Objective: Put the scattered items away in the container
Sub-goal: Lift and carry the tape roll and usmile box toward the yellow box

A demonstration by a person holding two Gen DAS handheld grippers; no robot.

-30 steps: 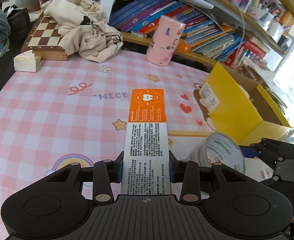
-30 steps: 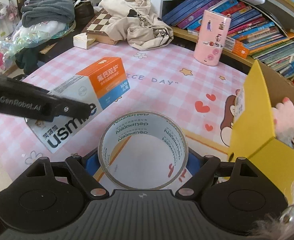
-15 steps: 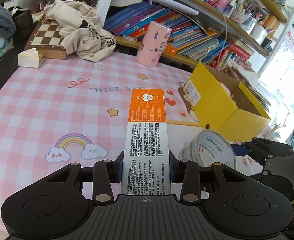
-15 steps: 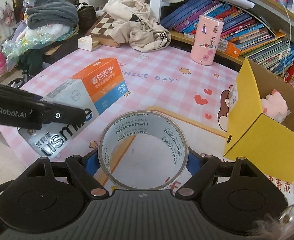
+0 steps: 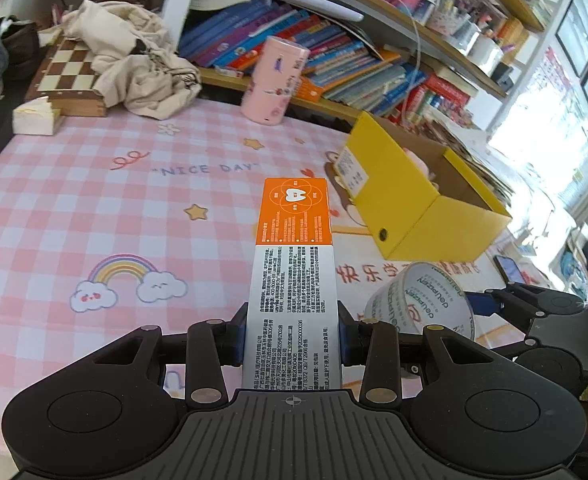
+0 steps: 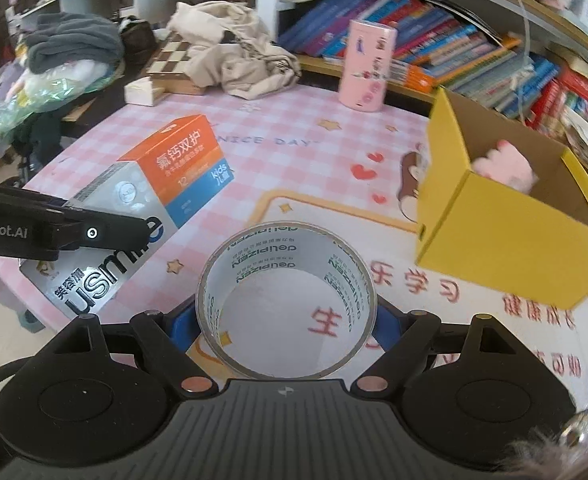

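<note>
The left gripper (image 5: 292,336) clamps the orange-and-white toothpaste box (image 5: 292,276) above the pink checked tablecloth (image 5: 74,216). Right of the toothpaste box, the right gripper (image 5: 469,312) holds a tape roll (image 5: 421,304), with the yellow box (image 5: 421,196) behind it.

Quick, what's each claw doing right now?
Left gripper: closed on the toothpaste box.
Right gripper: closed on the tape roll.

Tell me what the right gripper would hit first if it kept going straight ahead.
Probably the tablecloth: the right gripper, holding the tape, points left of the yellow box. Depth is unclear.
</note>
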